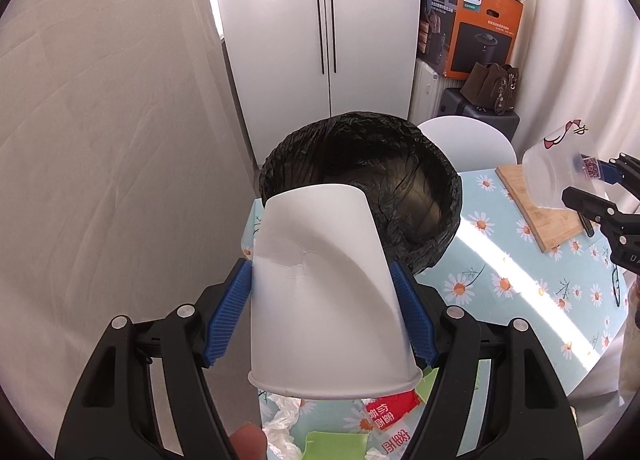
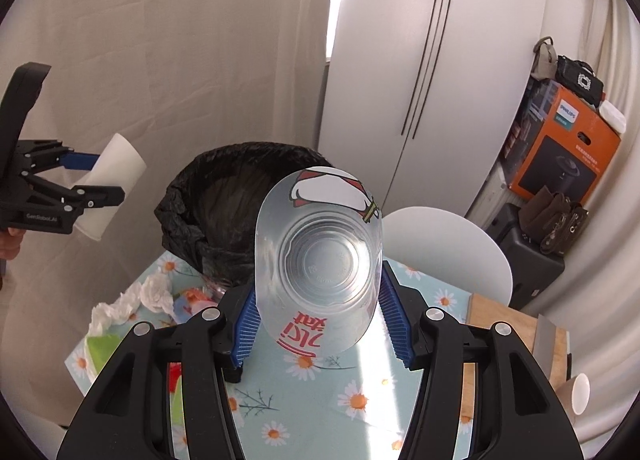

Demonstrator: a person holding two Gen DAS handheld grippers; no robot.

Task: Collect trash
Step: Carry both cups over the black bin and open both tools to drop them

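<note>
My left gripper (image 1: 322, 300) is shut on a dented white paper cup (image 1: 320, 284), held above the table edge just in front of the bin. The bin (image 1: 360, 187) is lined with a black bag and stands on the table's far corner. My right gripper (image 2: 320, 316) is shut on a clear plastic cup (image 2: 320, 256) with red print, squeezed oval, held above the table short of the bin (image 2: 224, 195). The right gripper with its cup (image 1: 560, 171) shows at the right of the left wrist view. The left gripper with the paper cup (image 2: 114, 179) shows at the left of the right wrist view.
Crumpled white tissues (image 2: 132, 300), a green wrapper (image 2: 98, 348) and a red wrapper (image 1: 390, 412) lie on the daisy-print tablecloth (image 2: 320, 400). A wooden board (image 1: 536, 207) and a small paper cup (image 2: 578, 394) are at the right. A white chair (image 2: 448, 244) stands behind the table.
</note>
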